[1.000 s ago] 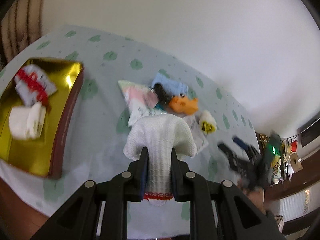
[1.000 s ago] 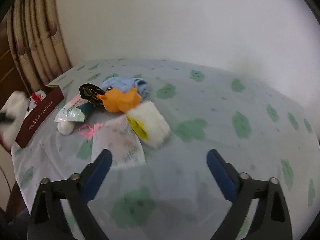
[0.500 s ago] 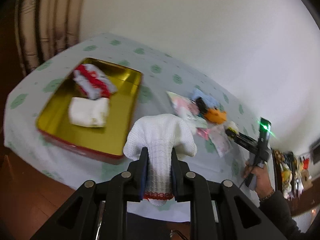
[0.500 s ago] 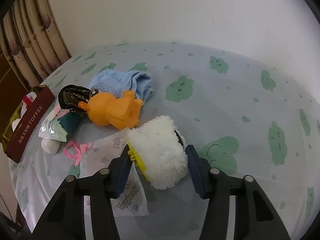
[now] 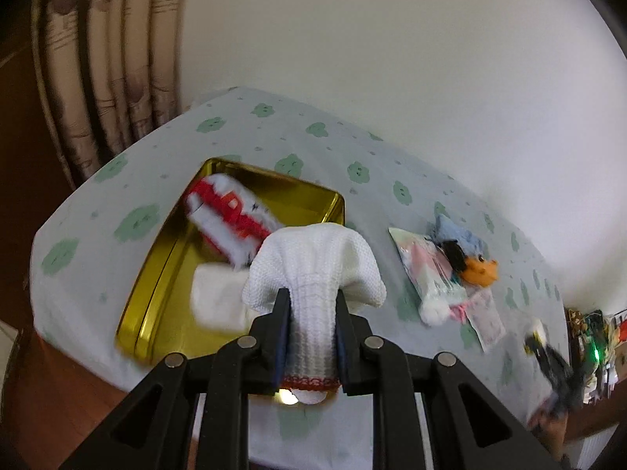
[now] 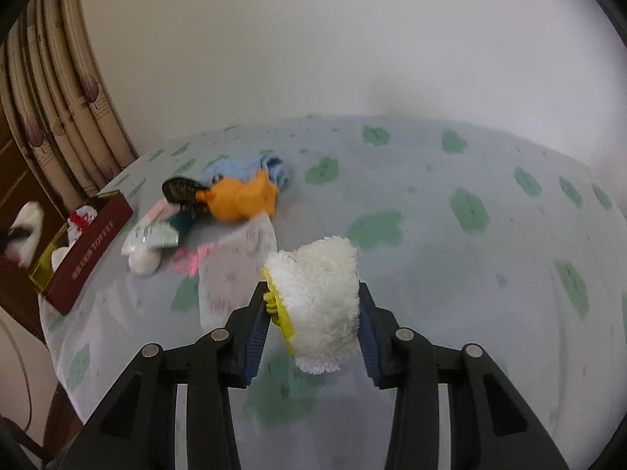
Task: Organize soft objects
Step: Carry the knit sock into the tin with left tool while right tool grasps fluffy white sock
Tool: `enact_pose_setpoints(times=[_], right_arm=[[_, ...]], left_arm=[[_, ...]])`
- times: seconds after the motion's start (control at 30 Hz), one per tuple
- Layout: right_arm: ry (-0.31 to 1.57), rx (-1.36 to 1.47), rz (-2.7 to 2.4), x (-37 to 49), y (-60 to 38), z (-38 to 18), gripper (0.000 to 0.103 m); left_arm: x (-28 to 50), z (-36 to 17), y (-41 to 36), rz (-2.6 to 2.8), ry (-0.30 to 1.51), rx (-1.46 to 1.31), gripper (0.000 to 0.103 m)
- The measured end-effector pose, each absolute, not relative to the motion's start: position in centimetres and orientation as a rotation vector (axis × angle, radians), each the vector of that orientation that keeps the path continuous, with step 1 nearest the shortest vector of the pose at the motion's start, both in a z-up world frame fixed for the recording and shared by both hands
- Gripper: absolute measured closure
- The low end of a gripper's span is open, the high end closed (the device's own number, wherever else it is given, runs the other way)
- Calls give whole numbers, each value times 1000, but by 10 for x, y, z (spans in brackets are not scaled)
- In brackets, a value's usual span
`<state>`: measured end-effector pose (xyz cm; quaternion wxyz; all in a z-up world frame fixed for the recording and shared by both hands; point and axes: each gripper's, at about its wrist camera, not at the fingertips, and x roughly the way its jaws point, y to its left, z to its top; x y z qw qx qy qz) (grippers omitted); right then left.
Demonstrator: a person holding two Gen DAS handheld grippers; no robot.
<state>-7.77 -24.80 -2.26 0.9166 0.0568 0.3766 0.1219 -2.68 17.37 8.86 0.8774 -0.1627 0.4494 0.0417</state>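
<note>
A plain off-white wall (image 6: 352, 39) stands behind the table (image 6: 450, 274), which carries a pale cloth printed with green cloud shapes. Striped beige curtains (image 5: 113, 58) with a plant motif hang at the left. Dark wood (image 5: 23, 156) shows beside them. A cluttered shelf (image 5: 599, 337) sits at far right. Lighting is even, soft.

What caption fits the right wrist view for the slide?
Right gripper closing on a fluffy white plush with yellow trim; orange duck toy and blue cloth lie beyond on the cloud-print tablecloth.

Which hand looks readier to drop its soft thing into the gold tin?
Left: its gripper grips a white knitted sock right beside the gold tin; the right gripper is far off.
</note>
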Motion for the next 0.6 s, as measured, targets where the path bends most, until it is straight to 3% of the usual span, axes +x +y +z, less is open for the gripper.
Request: enact_pose_setpoints(times=[0.47,0.6], right_arm=[[799,141,208,-119,-257,-45,64],[799,137,209,-119,-256,-46,64]], left_arm=[[78,28,180,112,1033,-247,79],[92,21,177,112,1057,-185,68]])
